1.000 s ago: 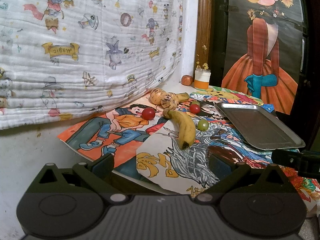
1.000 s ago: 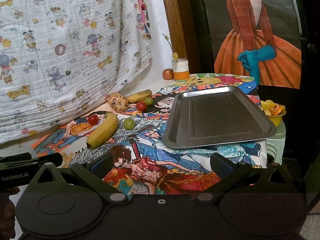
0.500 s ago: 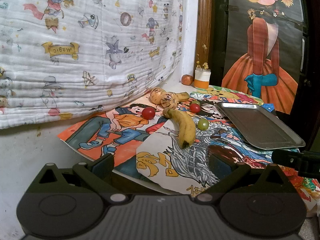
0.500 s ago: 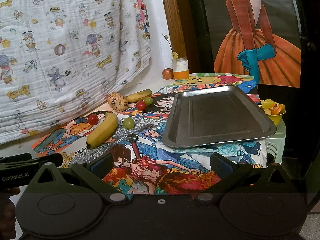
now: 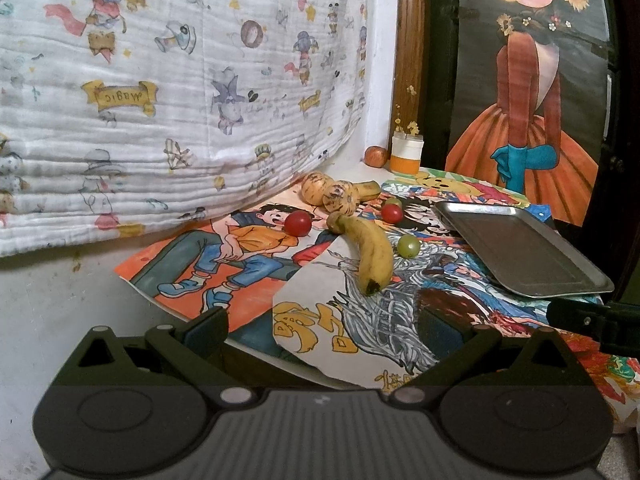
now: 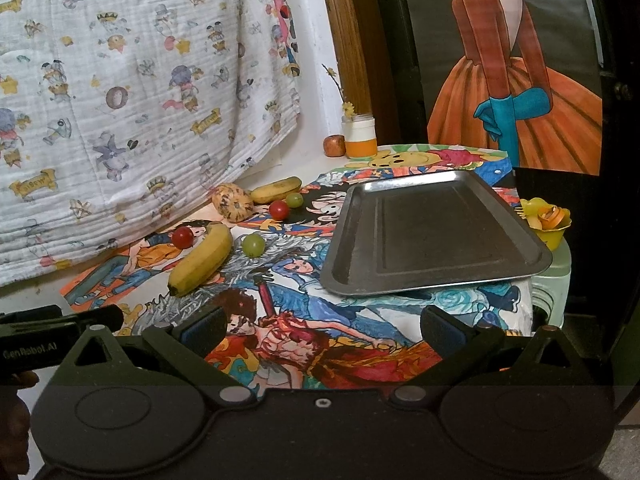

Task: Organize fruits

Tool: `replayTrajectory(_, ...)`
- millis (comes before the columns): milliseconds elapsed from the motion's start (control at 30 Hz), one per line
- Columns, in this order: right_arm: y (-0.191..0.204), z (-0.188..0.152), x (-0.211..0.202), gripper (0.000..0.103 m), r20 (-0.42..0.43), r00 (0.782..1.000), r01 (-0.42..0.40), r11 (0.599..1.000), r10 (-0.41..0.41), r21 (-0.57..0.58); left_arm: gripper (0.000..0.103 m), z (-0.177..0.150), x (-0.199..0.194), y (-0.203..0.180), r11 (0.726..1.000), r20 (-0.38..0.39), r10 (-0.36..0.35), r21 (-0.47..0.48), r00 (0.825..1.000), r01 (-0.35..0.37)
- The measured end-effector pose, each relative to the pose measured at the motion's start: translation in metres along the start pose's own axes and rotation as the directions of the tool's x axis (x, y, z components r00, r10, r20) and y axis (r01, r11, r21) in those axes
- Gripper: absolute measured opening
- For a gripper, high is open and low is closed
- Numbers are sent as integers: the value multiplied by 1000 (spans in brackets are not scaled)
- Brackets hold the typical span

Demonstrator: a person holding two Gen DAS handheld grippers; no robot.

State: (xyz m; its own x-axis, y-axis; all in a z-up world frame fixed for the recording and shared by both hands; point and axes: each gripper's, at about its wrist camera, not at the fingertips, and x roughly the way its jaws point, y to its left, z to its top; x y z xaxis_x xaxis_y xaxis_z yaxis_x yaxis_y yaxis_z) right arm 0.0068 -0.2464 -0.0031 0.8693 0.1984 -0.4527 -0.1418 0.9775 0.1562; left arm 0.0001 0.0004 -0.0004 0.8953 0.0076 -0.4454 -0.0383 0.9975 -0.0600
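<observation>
Left gripper (image 5: 320, 330): fingers spread, nothing between them, held low at the near edge of the worktop (image 5: 48, 320); right gripper (image 6: 322, 330): fingers likewise spread and empty, facing the metal tray (image 6: 432, 236); tray bare, resting on the illustrated paper covering (image 6: 320, 320); large banana (image 6: 202, 260) lies left of the tray, a red tomato (image 6: 183, 237) just beside its stem end, a green grape (image 6: 253, 245) near its other side; farther back, a speckled fruit (image 6: 232, 202), a small banana (image 6: 276, 190), a second tomato (image 6: 279, 210) and a second grape (image 6: 294, 200) cluster together.
</observation>
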Motion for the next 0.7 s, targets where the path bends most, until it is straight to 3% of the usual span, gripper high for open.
replayTrajectory(400,-23,41,9,103,10,1000,-8,987,10,-159,103,18,21,0,1000,-32,-10,-10,999,10)
replayTrajectory(567,-37,78,9,103,63,998,-1,979,14,-203,103,35,42,9,995,-100,-29,-101,995,19)
replayTrajectory(700,-46,113,21,103,52,996,-54,976,67,-212,103,48,59,18,987,-122,-56,-158,991,36)
